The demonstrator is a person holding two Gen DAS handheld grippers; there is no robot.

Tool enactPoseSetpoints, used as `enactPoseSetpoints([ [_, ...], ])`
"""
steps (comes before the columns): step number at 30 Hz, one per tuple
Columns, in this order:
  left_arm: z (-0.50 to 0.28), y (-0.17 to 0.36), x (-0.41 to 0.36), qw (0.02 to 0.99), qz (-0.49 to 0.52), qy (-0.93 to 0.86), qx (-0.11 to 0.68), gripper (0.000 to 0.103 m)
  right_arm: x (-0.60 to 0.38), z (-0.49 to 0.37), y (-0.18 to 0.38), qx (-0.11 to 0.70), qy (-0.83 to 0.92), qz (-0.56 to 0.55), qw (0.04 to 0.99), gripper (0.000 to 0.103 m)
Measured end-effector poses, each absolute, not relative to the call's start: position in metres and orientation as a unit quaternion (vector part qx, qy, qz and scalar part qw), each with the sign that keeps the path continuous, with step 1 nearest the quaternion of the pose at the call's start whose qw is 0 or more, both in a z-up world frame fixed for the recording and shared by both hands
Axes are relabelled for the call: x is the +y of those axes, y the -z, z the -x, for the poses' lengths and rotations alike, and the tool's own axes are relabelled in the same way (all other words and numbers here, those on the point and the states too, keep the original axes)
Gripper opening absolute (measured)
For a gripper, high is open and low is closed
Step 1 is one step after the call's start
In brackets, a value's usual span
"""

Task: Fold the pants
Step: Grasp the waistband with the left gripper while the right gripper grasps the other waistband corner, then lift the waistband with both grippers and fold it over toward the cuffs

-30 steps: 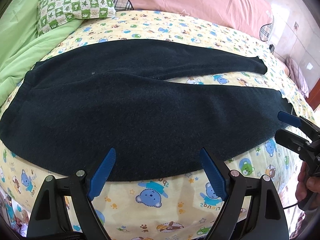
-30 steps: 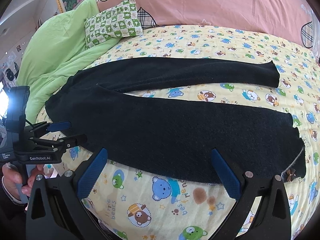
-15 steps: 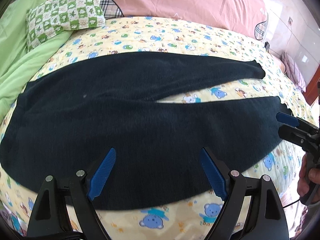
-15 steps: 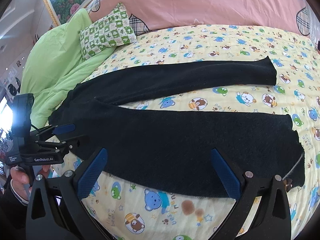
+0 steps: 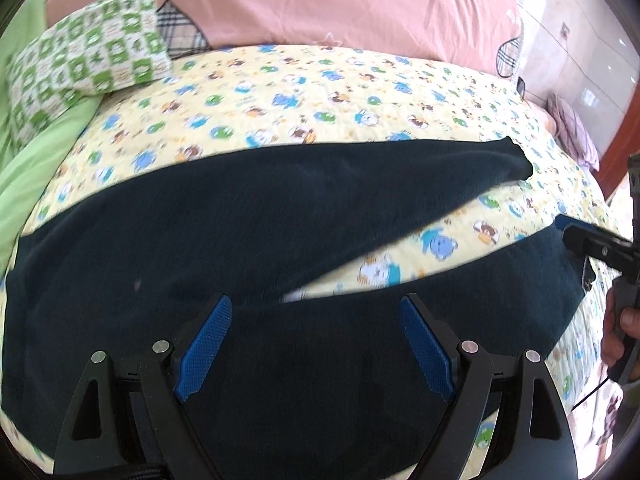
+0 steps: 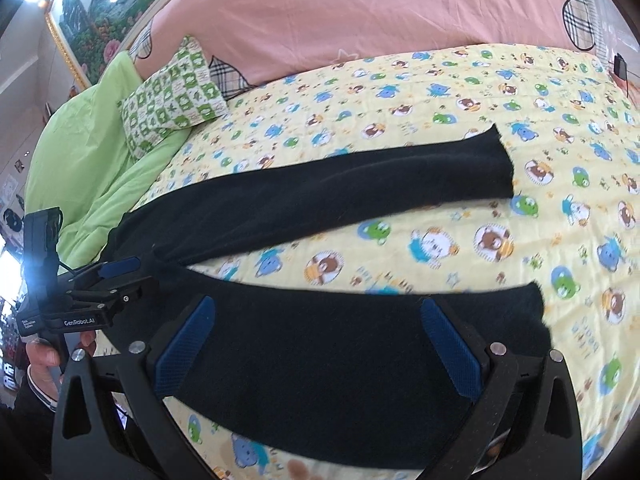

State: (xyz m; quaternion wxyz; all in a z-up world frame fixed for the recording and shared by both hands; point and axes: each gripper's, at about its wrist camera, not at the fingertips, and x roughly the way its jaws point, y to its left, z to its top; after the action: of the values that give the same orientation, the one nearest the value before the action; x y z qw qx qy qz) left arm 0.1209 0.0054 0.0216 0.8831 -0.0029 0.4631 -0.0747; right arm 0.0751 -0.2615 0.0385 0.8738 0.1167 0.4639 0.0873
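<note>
Right gripper (image 6: 316,344) fingers (image 6: 450,350) apart (over pants (image 6: 320,360)).

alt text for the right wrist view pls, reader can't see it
Dark pants lie flat on a yellow cartoon-print bedspread, legs spread in a V toward the right. The open right gripper hovers over the near leg, with the left gripper at the waist end. A green checked pillow and pink quilt lie behind.

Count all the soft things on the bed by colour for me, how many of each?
Black pants: 1
Green-and-white checked pillow: 1
Plain green blanket: 1
Pink blanket with plaid shapes: 1
Total: 4
</note>
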Motion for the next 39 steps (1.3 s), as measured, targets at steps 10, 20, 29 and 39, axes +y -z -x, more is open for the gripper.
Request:
enactPoseSetpoints([
  [10, -0.203, -0.034, -0.009, 0.876, -0.047, 0.138, 0.460, 0.086, -0.317, -0.142, -0.052, 0.467, -0.047, -0.102, 0.877, 0.101],
  [20, -0.295, -0.007, -0.019, 0.830, -0.087, 0.186, 0.518, 0.083, -0.376, -0.215, -0.023, 0.507, -0.034, -0.144, 0.849, 0.087],
  [29, -0.350, 0.033, -0.045, 0.781, -0.138, 0.220, 0.569, 0.081, -0.372, -0.235, -0.007, 0.529, -0.068, -0.131, 0.836, 0.066],
  [39, -0.317, 0.023, -0.065, 0.779, -0.162, 0.268, 0.543, 0.007, -0.378, -0.225, -0.020, 0.502, -0.083, -0.145, 0.849, 0.009],
])
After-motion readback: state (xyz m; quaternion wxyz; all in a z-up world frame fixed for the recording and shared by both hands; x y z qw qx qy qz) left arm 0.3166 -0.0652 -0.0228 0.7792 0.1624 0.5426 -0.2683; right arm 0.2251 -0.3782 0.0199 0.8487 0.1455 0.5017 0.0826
